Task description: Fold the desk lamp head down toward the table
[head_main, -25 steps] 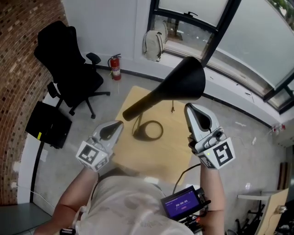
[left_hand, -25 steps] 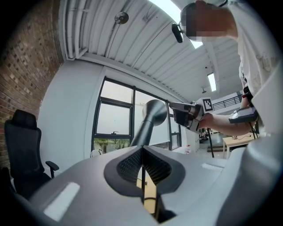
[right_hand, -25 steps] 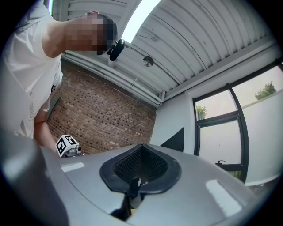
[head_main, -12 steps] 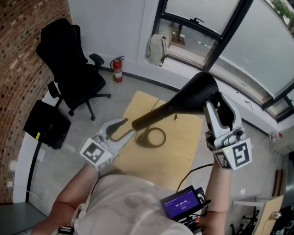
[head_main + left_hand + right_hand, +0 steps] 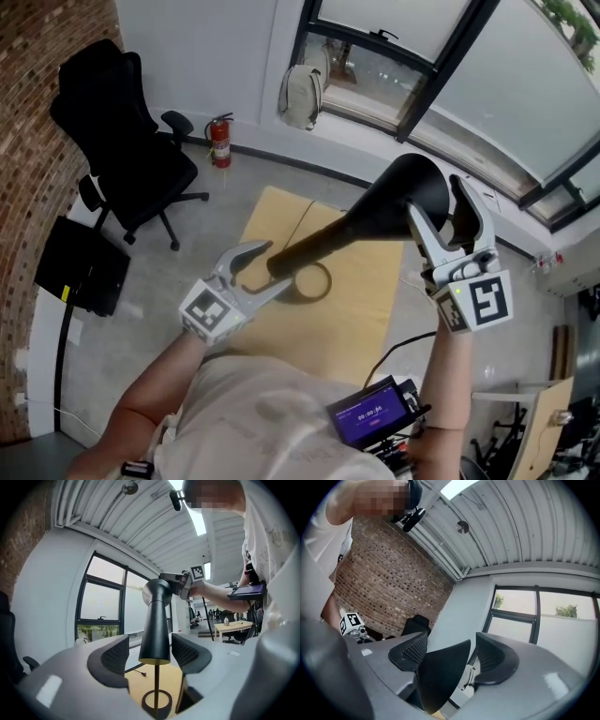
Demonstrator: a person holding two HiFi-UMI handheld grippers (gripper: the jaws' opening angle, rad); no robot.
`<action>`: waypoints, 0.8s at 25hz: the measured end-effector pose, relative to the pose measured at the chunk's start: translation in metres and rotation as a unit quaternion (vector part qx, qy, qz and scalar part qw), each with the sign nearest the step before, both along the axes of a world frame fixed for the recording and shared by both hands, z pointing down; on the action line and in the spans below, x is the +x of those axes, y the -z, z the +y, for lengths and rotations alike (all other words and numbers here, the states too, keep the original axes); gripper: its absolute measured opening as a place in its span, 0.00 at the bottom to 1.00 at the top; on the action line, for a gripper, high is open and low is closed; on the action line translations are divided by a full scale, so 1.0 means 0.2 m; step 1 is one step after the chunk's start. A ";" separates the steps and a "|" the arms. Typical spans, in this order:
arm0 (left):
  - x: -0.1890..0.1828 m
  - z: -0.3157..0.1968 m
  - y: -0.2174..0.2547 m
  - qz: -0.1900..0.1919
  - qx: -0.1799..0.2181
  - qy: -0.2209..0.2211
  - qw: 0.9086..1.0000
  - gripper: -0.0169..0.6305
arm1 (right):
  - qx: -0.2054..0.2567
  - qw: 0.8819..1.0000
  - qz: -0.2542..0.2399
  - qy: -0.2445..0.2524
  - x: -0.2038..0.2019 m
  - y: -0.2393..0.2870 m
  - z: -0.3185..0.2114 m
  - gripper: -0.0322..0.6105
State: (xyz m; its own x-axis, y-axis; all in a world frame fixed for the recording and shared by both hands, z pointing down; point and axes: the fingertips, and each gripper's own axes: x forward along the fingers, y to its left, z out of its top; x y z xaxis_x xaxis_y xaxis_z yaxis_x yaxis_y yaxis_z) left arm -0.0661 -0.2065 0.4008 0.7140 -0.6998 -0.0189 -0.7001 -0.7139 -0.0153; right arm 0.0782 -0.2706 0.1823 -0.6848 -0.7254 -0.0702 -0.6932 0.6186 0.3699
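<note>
A black desk lamp stands on the small wooden table: ring base, dark tapered neck, wide cone shade raised toward the window. My left gripper is open, its jaws just having spread, with the neck's lower end between the pads and untouched. The thin rod and base show below. My right gripper has also just opened wide, and the shade's rim sits between its pads with gaps either side.
A black office chair, a fire extinguisher and a backpack stand by the far wall and window. A black box sits on the floor at left. A cable lies on the table.
Both grippers went from shut to open. The left one moved in around the lamp's neck. The right one rose and closed in on the shade's rim.
</note>
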 end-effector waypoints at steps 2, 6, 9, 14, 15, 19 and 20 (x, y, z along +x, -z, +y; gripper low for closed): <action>0.02 -0.01 -0.02 0.000 -0.004 -0.012 1.000 0.46 | -0.013 1.000 0.009 -0.003 0.00 -0.04 -0.02 0.58; 0.04 -0.02 -0.01 0.007 -0.001 -0.032 0.999 0.45 | -0.025 0.999 0.026 -0.012 -0.01 -0.07 -0.05 0.59; 0.06 -0.02 0.00 0.020 -0.010 -0.047 0.999 0.39 | -0.025 0.999 0.031 -0.025 -0.02 -0.07 -0.07 0.59; 0.08 -0.01 -0.03 0.028 -0.010 -0.073 0.997 0.38 | -0.024 0.998 0.031 -0.046 -0.01 -0.09 -0.07 0.59; 0.08 0.00 -0.03 0.029 -0.009 -0.078 0.996 0.37 | -0.023 0.998 0.031 -0.051 -0.01 -0.09 -0.07 0.59; 0.09 0.00 -0.02 0.037 -0.009 -0.092 0.995 0.37 | -0.008 0.997 0.038 -0.069 -0.03 -0.07 -0.08 0.59; 0.09 -0.01 -0.02 0.041 -0.010 -0.095 0.995 0.37 | -0.003 0.996 0.044 -0.073 -0.04 -0.07 -0.09 0.59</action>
State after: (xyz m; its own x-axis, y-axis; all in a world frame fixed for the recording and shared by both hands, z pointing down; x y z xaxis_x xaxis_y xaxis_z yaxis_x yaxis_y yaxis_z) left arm -0.0482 -0.2079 0.4041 0.8298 -0.5537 -0.0692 -0.5513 -0.8327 0.0522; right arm 0.0710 -0.2886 0.1966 -0.5747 -0.8183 -0.0100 -0.7417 0.5156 0.4289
